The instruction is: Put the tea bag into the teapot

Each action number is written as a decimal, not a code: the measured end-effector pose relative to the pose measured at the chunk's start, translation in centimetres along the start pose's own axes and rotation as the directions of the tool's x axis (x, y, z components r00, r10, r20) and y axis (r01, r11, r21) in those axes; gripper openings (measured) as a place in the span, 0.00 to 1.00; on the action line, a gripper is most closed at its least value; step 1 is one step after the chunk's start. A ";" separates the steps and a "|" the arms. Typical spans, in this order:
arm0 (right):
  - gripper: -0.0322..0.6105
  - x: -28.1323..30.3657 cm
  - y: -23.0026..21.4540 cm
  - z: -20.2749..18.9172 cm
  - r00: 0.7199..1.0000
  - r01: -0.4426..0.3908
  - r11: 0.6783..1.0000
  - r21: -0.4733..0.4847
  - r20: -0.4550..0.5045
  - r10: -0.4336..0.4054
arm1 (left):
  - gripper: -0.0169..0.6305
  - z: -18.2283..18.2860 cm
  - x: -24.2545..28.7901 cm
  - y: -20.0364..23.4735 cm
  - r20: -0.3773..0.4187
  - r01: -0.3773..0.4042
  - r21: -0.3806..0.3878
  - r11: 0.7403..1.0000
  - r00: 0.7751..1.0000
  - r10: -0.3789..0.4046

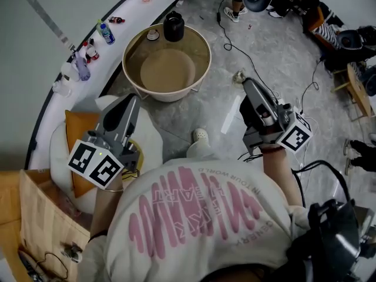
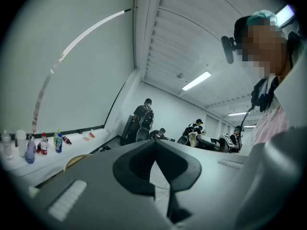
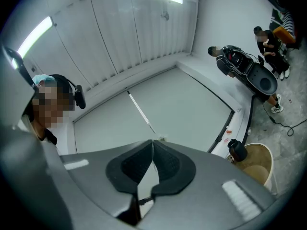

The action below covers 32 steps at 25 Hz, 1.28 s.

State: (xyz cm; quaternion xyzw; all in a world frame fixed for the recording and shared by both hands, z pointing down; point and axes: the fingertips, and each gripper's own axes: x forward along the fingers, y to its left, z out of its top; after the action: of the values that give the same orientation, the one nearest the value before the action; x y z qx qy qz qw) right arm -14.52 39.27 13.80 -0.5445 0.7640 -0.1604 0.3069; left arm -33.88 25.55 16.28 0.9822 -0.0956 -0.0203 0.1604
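Black teapot [image 1: 173, 26]: stands upright at the far rim of the beige round tub-shaped table [image 1: 202, 49], well apart from both grippers.
White small saucer [image 1: 153, 34]: just beside the teapot on the same rim, with a darker bit in it too small to name.
Tea bag: no view shows it plainly enough to place.
Pale scrap [image 1: 237, 74]: a tiny piece at the right gripper's tips, too small to identify.
Left gripper [image 1: 134, 100]: grey, held up over the white seat with the orange cushion [image 1: 79, 128]. Its tips are together, and its own view looks across the room with nothing between the pads.
Right gripper [image 1: 239, 79]: held out over the grey floor, right of the table. The tips are closed, and its view tilts up at the ceiling.
White curved ledge [image 1: 59, 101]: carries several small bottles, among them a green-capped plastic bottle [image 1: 106, 33].
Brown paper bag [image 1: 41, 216]: at the person's left side.
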 end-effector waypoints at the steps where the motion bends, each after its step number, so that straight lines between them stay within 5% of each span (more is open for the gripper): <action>1: 0.07 0.0 -0.6 0.0 1.000 0.007 1.000 -0.002 -0.006 -0.007 | 0.05 -0.1 0.3 0.2 -0.007 -0.010 0.009 1.000 1.000 0.010; 17: 0.07 7.6 -13.0 5.6 0.996 -0.064 0.995 0.079 -0.053 0.069 | 0.05 0.2 10.1 5.3 -0.052 -0.127 0.028 0.992 0.990 0.128; 32: 0.07 12.3 -22.6 10.6 0.982 -0.139 0.985 0.106 -0.116 0.151 | 0.05 1.8 20.2 8.3 0.003 -0.225 0.041 0.974 0.974 0.225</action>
State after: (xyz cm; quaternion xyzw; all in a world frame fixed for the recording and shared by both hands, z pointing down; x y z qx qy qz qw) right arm 6.25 20.75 15.21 -0.4605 0.8104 -0.2081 0.2963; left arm -15.74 13.37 16.99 0.9681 -0.2065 0.0009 0.1417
